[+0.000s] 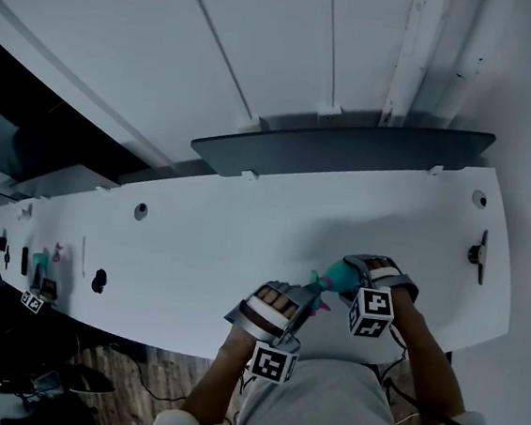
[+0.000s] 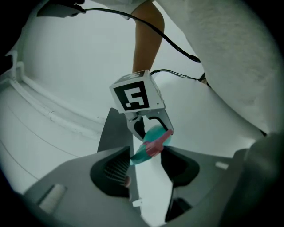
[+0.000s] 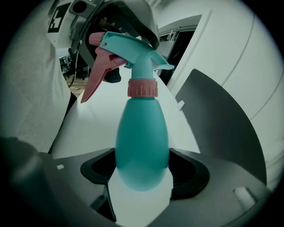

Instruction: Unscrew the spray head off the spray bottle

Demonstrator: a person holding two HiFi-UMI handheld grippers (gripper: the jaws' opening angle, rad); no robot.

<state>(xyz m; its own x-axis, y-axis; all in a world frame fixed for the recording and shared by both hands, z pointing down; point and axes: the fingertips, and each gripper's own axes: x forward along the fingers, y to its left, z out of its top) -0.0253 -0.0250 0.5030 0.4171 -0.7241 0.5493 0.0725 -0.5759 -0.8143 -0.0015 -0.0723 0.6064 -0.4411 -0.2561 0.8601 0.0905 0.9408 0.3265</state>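
Observation:
A teal spray bottle (image 3: 142,137) with a pink collar (image 3: 143,88) fills the right gripper view, and my right gripper (image 3: 142,170) is shut on its body. Its teal spray head (image 3: 128,48) with a pink trigger points left. In the head view the bottle (image 1: 342,276) is held over the table's near edge by the right gripper (image 1: 349,272), with the left gripper (image 1: 308,296) just beside it. In the left gripper view the spray head (image 2: 148,148) spans the jaws of my left gripper (image 2: 145,166), nozzle against one pad and trigger against the other.
The long white table (image 1: 243,242) has a dark grey panel (image 1: 348,149) along its far edge. Small teal and pink items (image 1: 48,259) and a black knob (image 1: 99,281) lie at the left end. A black fitting (image 1: 478,250) sits at the right end.

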